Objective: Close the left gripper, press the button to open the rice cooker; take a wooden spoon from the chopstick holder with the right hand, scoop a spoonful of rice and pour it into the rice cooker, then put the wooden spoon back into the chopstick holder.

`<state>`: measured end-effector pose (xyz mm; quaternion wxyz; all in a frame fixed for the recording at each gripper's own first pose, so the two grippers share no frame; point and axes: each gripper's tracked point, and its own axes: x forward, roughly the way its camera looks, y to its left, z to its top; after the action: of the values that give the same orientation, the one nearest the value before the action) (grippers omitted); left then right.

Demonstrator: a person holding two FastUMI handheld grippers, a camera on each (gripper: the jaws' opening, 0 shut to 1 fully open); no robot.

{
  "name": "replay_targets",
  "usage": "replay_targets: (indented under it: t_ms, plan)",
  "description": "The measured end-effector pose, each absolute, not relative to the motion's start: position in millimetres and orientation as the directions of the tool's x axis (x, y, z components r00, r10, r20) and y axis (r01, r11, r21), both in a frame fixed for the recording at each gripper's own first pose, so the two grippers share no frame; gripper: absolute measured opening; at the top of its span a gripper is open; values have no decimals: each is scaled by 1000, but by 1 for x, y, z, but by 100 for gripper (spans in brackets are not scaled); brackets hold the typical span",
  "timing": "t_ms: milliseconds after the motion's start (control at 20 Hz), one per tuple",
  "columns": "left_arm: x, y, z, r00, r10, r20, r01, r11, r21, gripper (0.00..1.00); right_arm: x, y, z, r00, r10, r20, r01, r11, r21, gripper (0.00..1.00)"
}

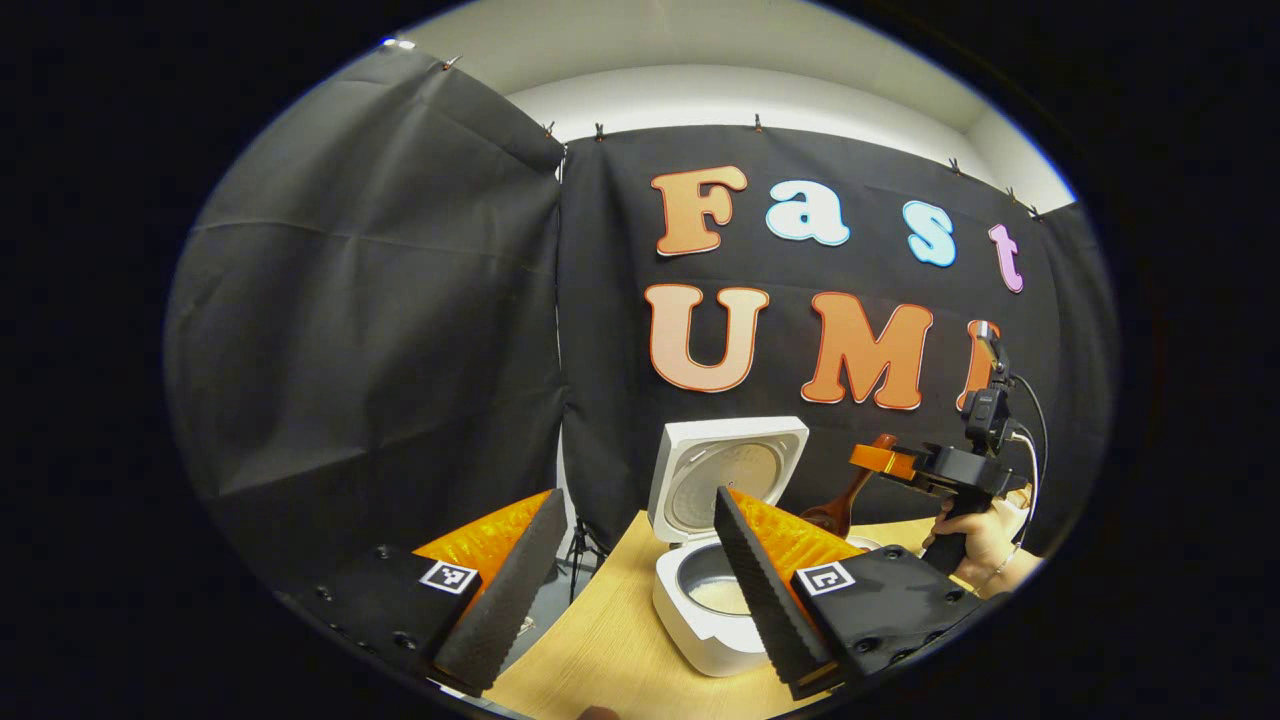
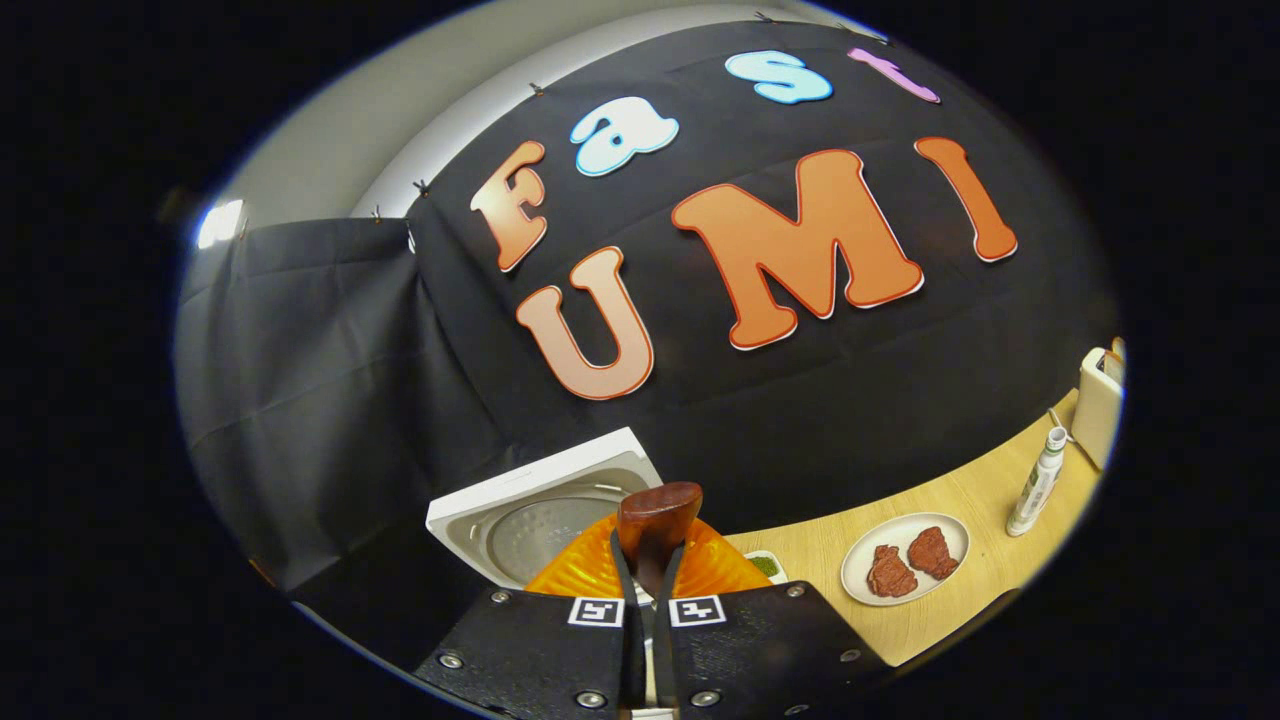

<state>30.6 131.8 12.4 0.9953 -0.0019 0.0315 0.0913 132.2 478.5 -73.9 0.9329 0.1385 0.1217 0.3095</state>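
We have the rice cooker (image 1: 715,560) open on the table (image 1: 610,640), lid up, with rice already in the pot. Our right gripper (image 2: 648,600) is clamped on the wooden spoon (image 2: 655,530), held up beside the cooker. Our left gripper (image 1: 640,590) hangs open, holding nothing. We judge that only returning the spoon to its holder remains.
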Motion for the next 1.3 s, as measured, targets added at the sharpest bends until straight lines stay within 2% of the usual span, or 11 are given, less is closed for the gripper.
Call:
replay_targets:
  t_ms: [1000,1300]
  plan:
    - [17,146,8,975,211,-69,-213,977,-19,100,86,505,-70,677,730,-96,-732,681,21,2]
    - [10,146,9,975,214,-68,-215,976,-14,100,80,503,-73,668,736,-108,-735,676,55,2]
